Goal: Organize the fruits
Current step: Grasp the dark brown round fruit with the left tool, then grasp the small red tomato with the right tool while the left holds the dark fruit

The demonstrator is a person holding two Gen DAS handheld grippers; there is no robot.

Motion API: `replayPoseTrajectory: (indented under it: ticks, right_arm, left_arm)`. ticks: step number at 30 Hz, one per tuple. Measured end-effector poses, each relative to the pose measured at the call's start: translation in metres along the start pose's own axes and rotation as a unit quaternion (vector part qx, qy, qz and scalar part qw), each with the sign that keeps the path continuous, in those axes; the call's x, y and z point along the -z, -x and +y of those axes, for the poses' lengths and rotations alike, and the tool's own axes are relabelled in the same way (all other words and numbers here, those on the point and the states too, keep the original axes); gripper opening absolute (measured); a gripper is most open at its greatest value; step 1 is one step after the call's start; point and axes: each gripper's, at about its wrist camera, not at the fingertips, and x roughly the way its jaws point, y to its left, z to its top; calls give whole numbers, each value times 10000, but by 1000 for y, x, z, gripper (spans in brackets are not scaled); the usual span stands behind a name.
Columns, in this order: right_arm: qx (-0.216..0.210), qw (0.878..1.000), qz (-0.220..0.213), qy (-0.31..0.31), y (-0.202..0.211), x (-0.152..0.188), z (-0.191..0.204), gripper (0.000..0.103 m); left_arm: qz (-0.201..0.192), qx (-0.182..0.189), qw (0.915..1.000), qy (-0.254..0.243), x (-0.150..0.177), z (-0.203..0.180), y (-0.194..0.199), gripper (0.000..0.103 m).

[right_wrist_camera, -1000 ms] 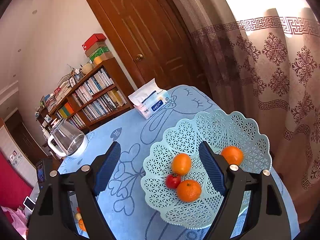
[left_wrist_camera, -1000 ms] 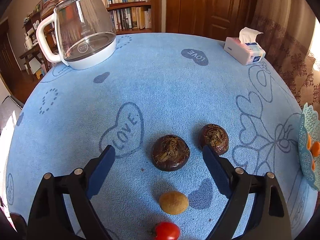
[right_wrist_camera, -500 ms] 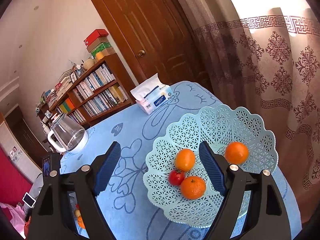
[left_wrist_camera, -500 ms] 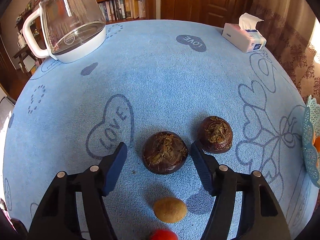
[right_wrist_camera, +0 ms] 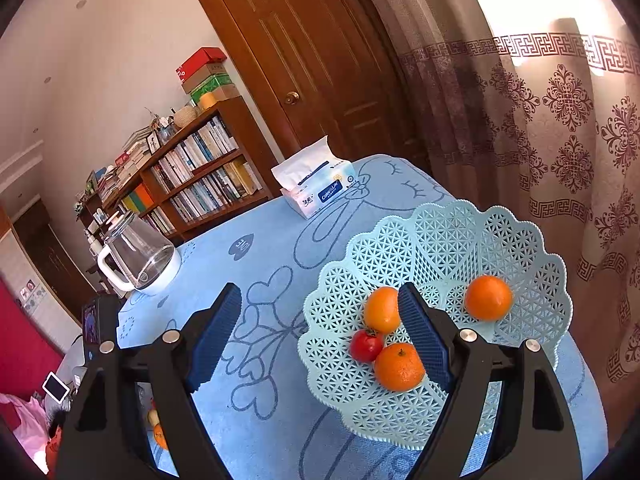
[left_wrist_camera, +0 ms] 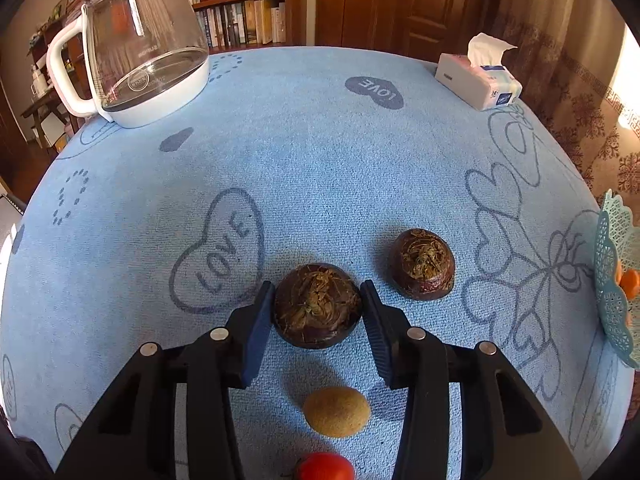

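Note:
On the blue tablecloth a dark brown, round fruit with a fibrous top (left_wrist_camera: 316, 304) sits between the pads of my left gripper (left_wrist_camera: 317, 286). Its jaws are closing and both pads touch the fruit's sides. A second dark brown fruit (left_wrist_camera: 423, 264) lies just to the right. Nearer the camera lie a small tan fruit (left_wrist_camera: 336, 411) and a red tomato (left_wrist_camera: 325, 467). My right gripper (right_wrist_camera: 320, 292) hovers open and empty beside the pale blue lattice basket (right_wrist_camera: 440, 240). The basket holds three oranges (right_wrist_camera: 488, 298) and a small red tomato (right_wrist_camera: 366, 345).
A glass kettle with a white base (left_wrist_camera: 140, 48) stands at the table's far left. A tissue pack (left_wrist_camera: 478, 84) lies at the far right edge. The basket's rim (left_wrist_camera: 612, 280) shows at the right edge. A bookshelf, a wooden door and curtains surround the table.
The left gripper's jaws have come in from wide open until they meet the nearer dark brown fruit. The right gripper stays open and nearly still by the basket.

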Motion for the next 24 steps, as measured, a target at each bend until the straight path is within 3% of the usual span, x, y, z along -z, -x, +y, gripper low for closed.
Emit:
replayPoseTrajectory:
  ticks: [12, 19, 24]
  right_arm:
    - [-78, 9996, 166, 207, -9, 11, 16, 82]
    - [-160, 9984, 341, 416, -18, 24, 31, 82]
    - [-279, 9961, 613, 571, -28, 41, 48, 82]
  left_arm:
    - [-615, -6, 9980, 134, 15, 8, 50, 44]
    - [-986, 49, 9939, 500, 31, 26, 77, 44]
    - [-1220, -145, 9907, 590, 40, 36, 88, 44]
